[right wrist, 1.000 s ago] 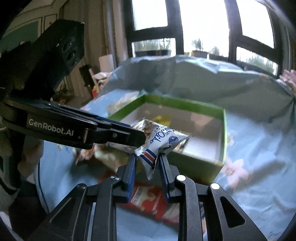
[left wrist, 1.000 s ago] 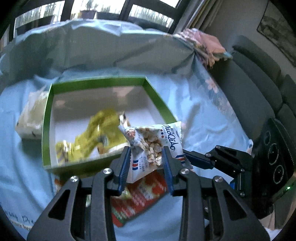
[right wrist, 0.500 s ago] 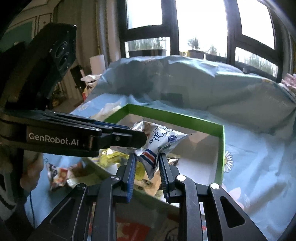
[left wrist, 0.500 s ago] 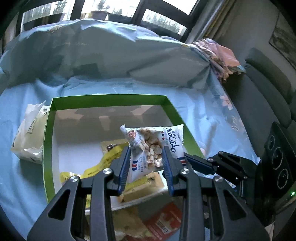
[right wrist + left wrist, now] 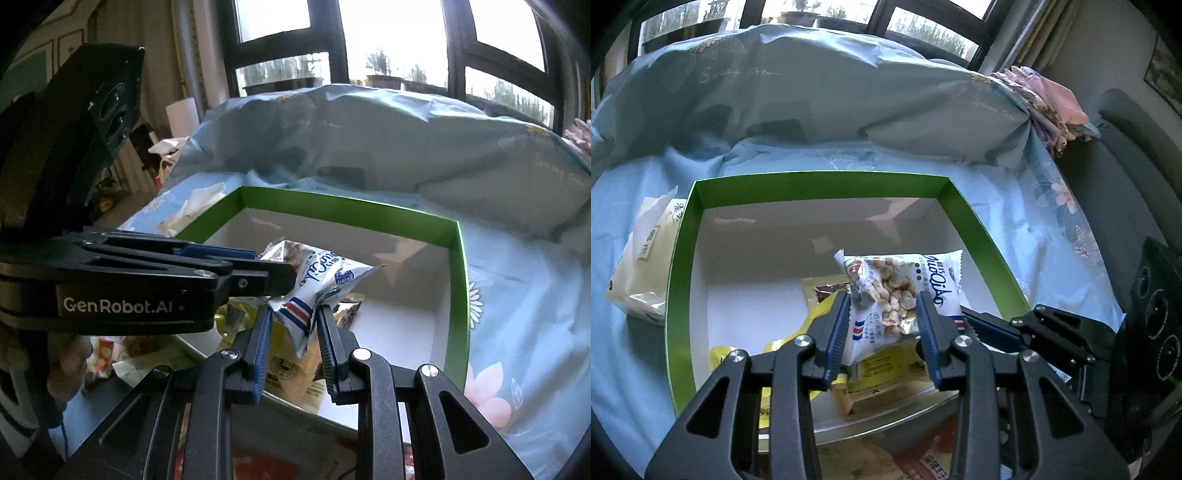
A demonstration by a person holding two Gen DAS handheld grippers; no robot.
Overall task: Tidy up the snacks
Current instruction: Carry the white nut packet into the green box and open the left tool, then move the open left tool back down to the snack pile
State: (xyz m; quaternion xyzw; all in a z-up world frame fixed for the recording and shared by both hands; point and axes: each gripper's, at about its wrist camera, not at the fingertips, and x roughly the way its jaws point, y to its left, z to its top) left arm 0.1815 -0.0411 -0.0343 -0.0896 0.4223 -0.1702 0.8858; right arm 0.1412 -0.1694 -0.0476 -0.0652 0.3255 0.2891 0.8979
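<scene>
Both tools pinch one nut packet above the green box: left tool on its middle, right tool on a corner. Several snacks already lie inside; a pale bag and red packet wait outside.

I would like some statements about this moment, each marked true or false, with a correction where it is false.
1. Both grippers hold the same peanut packet. True: the left gripper and the right gripper each pinch it.
2. The packet lies flat on the box floor. False: it hangs above the green-rimmed box.
3. The box is empty. False: a yellow wrapper and other packets lie inside.
4. A pale bag lies outside the box, against its wall. True.
5. The cloth under the box is red. False: it is light blue.
</scene>
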